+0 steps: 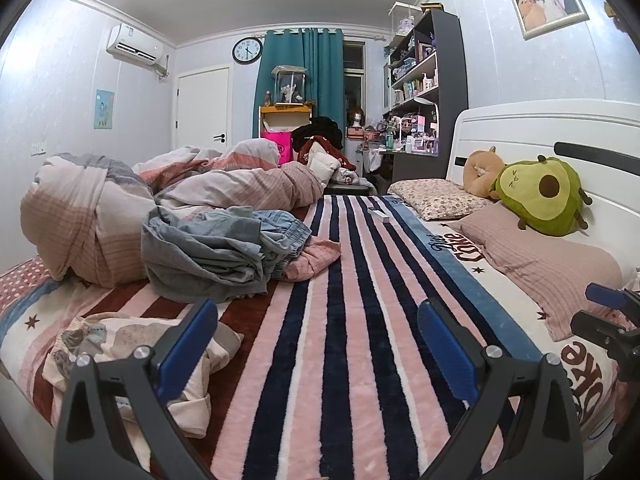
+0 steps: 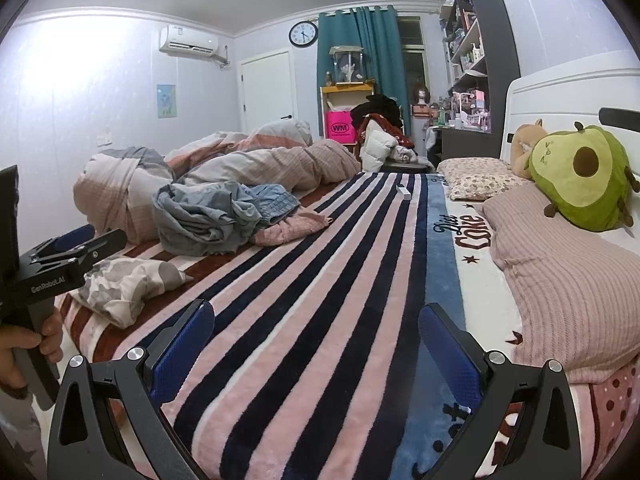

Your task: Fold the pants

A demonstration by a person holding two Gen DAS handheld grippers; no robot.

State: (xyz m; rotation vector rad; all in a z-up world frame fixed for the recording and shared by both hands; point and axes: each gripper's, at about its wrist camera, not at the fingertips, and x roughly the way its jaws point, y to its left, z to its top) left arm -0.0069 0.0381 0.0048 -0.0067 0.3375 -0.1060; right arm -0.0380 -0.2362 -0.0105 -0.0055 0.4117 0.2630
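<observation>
A crumpled pair of patterned white, grey and pink pants lies on the striped blanket just left of my left gripper, which is open and empty above the bed. The pants also show in the right wrist view. My right gripper is open and empty over the stripes. A heap of grey-blue clothes with denim and a pink garment lies farther back, also in the right wrist view.
A bunched duvet fills the far left of the bed. Pillows and an avocado plush lie along the white headboard at right. A small white remote rests on the blanket. Shelves and a door stand beyond.
</observation>
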